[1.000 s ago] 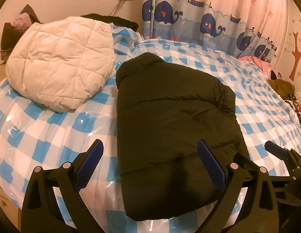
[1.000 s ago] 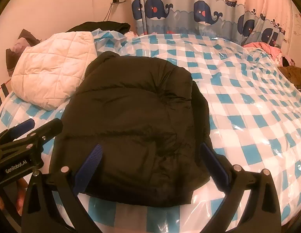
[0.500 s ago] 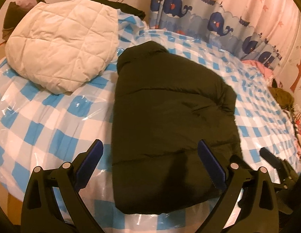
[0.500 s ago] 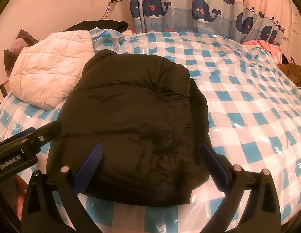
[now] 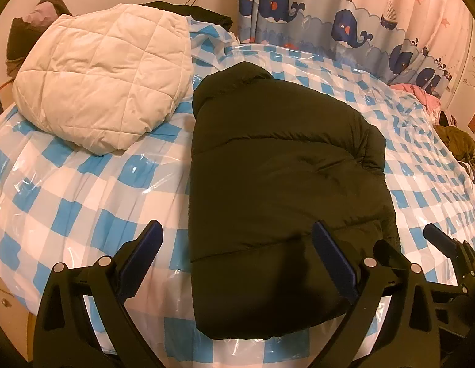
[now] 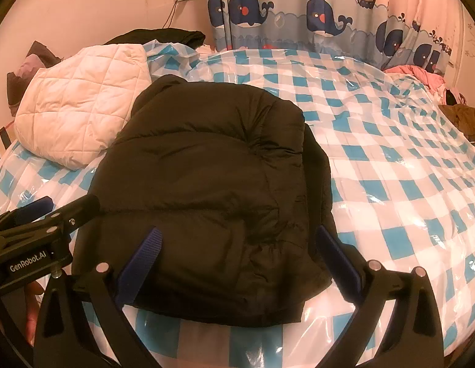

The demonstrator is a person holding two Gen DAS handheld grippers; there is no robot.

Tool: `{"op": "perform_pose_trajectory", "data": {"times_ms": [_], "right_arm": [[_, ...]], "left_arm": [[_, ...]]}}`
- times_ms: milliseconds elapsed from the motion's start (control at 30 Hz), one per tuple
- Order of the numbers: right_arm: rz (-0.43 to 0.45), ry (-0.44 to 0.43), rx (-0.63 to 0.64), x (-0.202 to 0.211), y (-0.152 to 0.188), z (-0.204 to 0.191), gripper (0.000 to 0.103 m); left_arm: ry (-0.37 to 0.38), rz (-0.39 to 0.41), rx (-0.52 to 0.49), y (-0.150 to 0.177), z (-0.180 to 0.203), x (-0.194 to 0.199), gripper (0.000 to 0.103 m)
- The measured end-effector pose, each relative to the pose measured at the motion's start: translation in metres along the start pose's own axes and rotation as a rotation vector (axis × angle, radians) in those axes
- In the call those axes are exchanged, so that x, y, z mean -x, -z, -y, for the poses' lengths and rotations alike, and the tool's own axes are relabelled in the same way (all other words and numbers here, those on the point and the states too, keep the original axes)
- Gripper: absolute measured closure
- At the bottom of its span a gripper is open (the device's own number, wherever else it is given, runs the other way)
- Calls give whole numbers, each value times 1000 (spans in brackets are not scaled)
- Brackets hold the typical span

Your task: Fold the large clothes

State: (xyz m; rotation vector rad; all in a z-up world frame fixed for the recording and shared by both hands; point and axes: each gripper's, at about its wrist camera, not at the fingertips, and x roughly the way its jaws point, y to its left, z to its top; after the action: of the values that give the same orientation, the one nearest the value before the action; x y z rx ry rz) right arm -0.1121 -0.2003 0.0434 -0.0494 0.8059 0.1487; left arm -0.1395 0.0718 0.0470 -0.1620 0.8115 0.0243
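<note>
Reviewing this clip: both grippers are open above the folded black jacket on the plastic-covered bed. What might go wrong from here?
1. The black jacket is puffy, so its folded layers may spring open; its right edge already shows uneven layers.
2. The glossy plastic cover looks slippery, so the jacket could slide when pushed or gripped.
3. The left gripper and right gripper hover close together, both open; reaching for the same near edge, they might collide.
</note>
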Motion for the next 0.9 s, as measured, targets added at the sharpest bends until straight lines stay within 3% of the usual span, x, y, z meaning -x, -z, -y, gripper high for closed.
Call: {"op": "perform_pose_trajectory", "data": {"times_ms": [900], "right_arm": [[-2, 4, -3, 0, 0, -4, 7]], "left_arm": [[-3, -19, -8, 1, -1, -6, 9]]}}
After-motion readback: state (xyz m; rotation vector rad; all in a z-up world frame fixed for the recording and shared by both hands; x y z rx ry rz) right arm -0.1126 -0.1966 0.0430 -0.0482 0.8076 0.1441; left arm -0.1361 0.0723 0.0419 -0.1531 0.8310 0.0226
